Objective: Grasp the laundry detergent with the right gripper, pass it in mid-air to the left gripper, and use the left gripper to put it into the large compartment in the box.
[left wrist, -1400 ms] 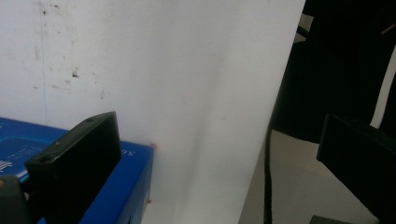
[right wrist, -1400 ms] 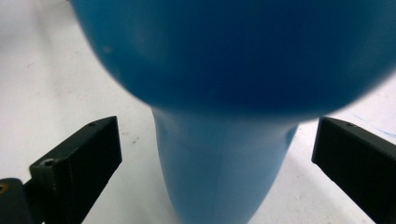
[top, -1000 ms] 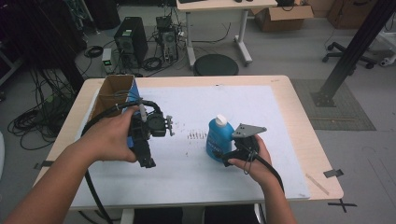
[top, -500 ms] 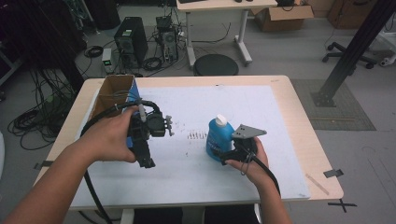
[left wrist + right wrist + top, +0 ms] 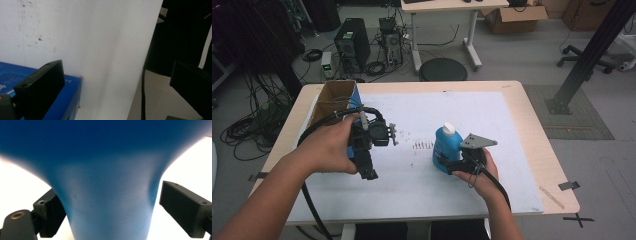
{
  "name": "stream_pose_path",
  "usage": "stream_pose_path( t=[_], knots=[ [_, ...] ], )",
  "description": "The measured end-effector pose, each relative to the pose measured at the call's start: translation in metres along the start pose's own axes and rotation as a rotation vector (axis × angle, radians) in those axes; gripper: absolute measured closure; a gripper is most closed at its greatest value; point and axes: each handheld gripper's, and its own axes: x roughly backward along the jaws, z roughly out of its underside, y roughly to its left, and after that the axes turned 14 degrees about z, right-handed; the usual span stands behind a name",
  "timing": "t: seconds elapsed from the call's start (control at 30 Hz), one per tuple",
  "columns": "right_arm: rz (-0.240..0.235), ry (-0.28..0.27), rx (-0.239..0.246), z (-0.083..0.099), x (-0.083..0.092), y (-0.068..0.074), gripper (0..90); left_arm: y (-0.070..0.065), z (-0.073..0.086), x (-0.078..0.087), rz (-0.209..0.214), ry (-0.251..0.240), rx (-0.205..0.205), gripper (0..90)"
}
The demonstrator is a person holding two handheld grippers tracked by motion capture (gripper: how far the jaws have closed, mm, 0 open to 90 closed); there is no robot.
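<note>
A blue bottle (image 5: 446, 146) with a white cap stands upright on the white sheet (image 5: 507, 125) right of the table's middle. My right gripper (image 5: 446, 164) reaches its lower part from the near side. In the right gripper view the bottle's blue body (image 5: 107, 202) sits between the jaws, which have just been closing; a thin gap remains at the right pad (image 5: 182, 207). My left gripper (image 5: 368, 170) is held over the table's left part, jaws wide apart with nothing between them (image 5: 117, 72). A blue box (image 5: 70, 100) lies under its left jaw.
An open cardboard box (image 5: 329, 100) stands at the back left of the table. Small dark marks (image 5: 422, 146) dot the sheet left of the bottle. The near table edge (image 5: 160, 100) is close to the left gripper. A black stool (image 5: 443, 69) stands beyond the far edge.
</note>
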Motion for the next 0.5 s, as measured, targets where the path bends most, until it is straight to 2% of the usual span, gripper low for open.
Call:
stream_pose_path(
  t=[0.5],
  knots=[
    [0.002,-0.008,0.001,0.0,-0.0003,0.0002,16.6,0.0006,-0.0018,0.0007,0.001,0.003,-0.001,0.4]
  ],
)
